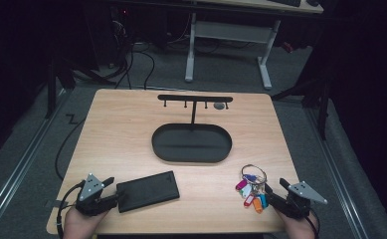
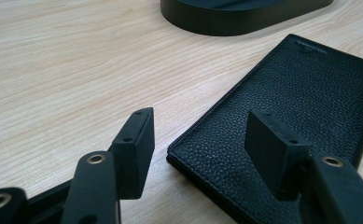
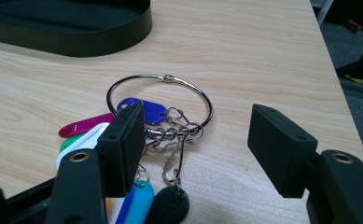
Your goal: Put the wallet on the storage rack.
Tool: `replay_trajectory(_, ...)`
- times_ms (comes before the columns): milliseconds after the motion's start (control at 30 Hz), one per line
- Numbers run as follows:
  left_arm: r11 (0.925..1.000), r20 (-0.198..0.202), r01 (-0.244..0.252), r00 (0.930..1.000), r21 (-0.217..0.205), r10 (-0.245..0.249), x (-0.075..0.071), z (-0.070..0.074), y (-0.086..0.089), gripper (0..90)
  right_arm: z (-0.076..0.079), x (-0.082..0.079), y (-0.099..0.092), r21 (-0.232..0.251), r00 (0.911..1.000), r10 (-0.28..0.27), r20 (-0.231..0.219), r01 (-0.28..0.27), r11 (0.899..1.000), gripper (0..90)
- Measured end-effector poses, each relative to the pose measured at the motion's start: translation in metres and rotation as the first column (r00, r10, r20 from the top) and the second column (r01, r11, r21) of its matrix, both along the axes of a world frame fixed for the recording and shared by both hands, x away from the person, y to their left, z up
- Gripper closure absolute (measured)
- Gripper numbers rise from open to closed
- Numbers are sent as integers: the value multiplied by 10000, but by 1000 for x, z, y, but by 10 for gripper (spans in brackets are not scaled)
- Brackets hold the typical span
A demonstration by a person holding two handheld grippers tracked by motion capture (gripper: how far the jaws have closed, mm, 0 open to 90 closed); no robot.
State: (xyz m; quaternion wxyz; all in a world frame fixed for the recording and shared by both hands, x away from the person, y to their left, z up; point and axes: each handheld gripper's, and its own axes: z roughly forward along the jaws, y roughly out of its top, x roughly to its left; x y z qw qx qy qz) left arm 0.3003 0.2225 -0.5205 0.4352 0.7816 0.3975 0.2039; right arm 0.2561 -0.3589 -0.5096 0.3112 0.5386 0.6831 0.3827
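A black leather wallet (image 1: 147,190) lies flat near the table's front left. My left gripper (image 1: 112,188) stands open at its left end; in the left gripper view the wallet's corner (image 2: 282,116) lies between the spread fingers (image 2: 135,149), and the pads do not press on it. At the front right lies a key ring (image 1: 253,174) with several coloured tags (image 1: 250,195). My right gripper (image 1: 274,189) is open just right of the tags. In the right gripper view the metal ring (image 3: 160,100) and its clips lie on the wood between the parted fingers (image 3: 123,144).
A black oval tray (image 1: 191,144) sits mid-table with a thin post and a hook bar (image 1: 195,98) above it. The table's right edge (image 3: 331,60) is close to my right gripper. Cables and desk legs (image 1: 190,50) stand on the floor beyond.
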Motion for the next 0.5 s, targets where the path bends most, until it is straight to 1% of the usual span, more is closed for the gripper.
replay_trajectory(133,10000,-25,24,10000,75,-24,-1,-1,0,433,-1,2,0,16,10000,90,-21,-89,10000,368)
replay_trajectory(267,9999,-60,129,9999,114,-129,-2,-2,0,431,-1,3,1,159,9999,117,-90,-116,9998,368)
replay_trajectory(500,9995,-94,256,9996,200,-255,-2,-4,-1,428,-3,4,2,170,9996,213,-182,-210,9996,368)
